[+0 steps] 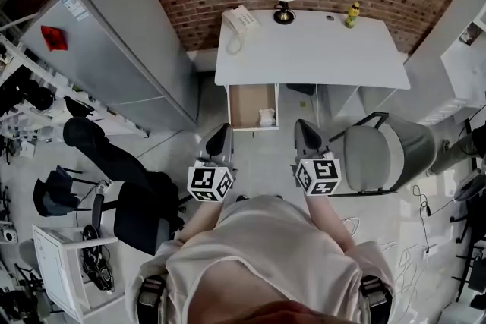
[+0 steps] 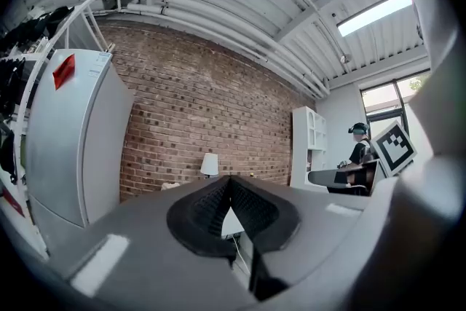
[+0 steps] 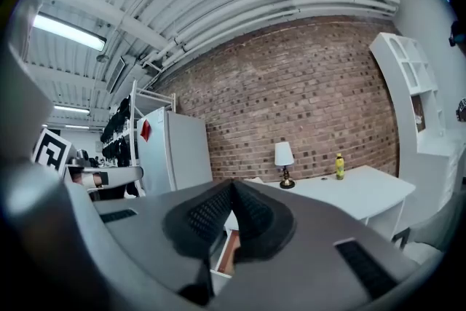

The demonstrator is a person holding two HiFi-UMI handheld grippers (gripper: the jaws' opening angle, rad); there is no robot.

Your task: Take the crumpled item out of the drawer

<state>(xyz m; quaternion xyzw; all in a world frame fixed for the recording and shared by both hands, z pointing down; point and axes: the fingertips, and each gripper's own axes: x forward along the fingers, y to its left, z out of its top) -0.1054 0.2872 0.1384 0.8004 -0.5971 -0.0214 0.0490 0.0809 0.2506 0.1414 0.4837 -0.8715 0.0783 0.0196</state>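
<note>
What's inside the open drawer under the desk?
One white crumpled item in the near-right corner of the drawer; nothing else shows. Its rear, under the desktop, is hidden.

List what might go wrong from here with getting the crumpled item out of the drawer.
1. Both the left gripper and right gripper are shut; reaching in like that would likely push the crumpled item rather than grasp it.
2. It lies in the right front corner of the drawer, so a jaw may strike the wall.
3. The chair stands close on the right and could hamper that arm.
</note>
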